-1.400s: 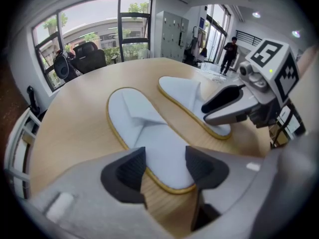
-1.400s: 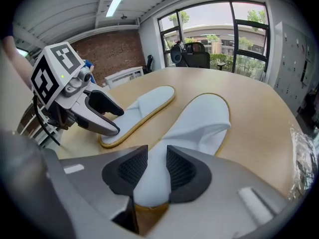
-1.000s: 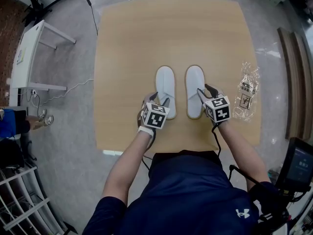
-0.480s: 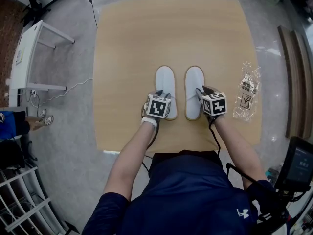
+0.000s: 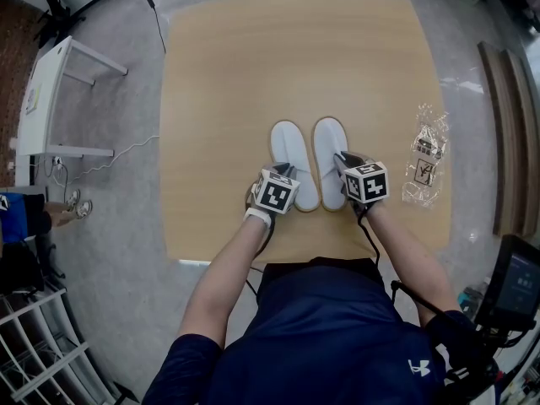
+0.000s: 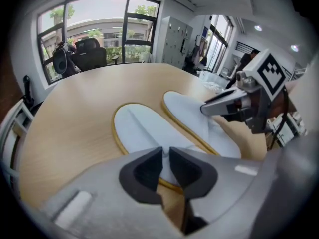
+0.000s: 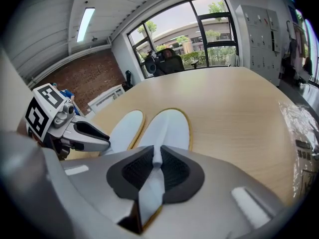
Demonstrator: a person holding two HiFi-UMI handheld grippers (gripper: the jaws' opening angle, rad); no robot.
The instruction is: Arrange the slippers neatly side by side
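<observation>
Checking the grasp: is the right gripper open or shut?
Shut on the right slipper: the right gripper, jaws just closed, pinches its white fabric.

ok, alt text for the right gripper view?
The right gripper, jaws just closed further, pinches the white fabric of the right slipper on a wooden table. The left slipper lies close beside it, with the left gripper, jaws also just closed further, gripping its near end.

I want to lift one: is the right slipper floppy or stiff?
Probably floppy: the right gripper, its jaws just closing, pinches the upper of the right slipper into a thin fold. Likely light: it looks thin and flat. The toe may droop when lifted.
</observation>
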